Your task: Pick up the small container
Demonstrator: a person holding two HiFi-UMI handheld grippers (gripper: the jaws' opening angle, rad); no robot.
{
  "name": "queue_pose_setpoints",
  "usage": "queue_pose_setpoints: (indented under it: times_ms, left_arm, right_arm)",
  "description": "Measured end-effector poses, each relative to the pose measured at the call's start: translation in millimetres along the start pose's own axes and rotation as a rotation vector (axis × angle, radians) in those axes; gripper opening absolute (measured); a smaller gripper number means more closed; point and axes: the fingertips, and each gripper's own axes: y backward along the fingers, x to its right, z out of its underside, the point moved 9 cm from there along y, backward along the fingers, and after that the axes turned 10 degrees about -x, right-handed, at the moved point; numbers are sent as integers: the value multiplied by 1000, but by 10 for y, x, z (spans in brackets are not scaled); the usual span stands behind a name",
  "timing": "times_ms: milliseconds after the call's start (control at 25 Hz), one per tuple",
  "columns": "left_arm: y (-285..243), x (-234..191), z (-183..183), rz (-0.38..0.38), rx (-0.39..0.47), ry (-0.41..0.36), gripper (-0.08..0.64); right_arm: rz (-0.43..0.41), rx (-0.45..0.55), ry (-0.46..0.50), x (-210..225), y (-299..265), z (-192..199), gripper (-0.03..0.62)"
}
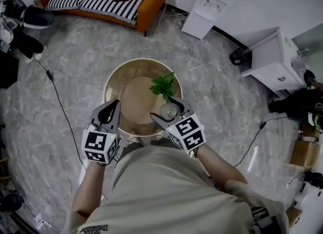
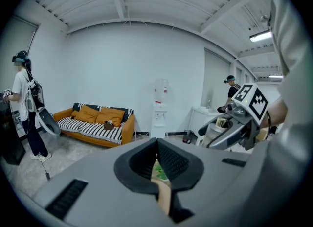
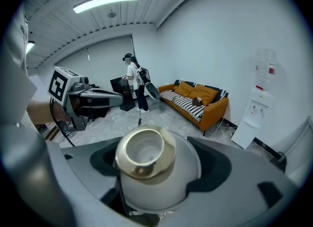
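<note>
Right tool (image 1: 167, 111) clamped on the small container (image 3: 145, 158), white body with a gold rim, over the round tabletop (image 1: 130, 94) just beside the green plant (image 1: 164, 84). Left tool (image 1: 113, 106) closed and empty at the tabletop's near-left edge.

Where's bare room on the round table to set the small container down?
Free: the bare tan centre and left of the round table, bordered by its rim, the leaves and the left gripper. Crowded: the near right, where the leaves sit beside the right gripper holding the small container.
</note>
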Motion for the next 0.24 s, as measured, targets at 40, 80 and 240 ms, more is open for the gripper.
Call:
queue_pose_setpoints:
  times_ms: [40, 80, 240]
  left_arm:
    - [-7, 5, 2, -1, 0, 2, 6]
    - [-13, 9, 5, -2, 1, 2, 6]
    - [-42, 37, 26, -4, 2, -3, 6]
  right_arm:
    - [1, -1, 0, 13, -6, 11, 336]
    - [2, -2, 1, 23, -13, 23, 336]
    - [4, -5, 5, 61, -34, 78, 336]
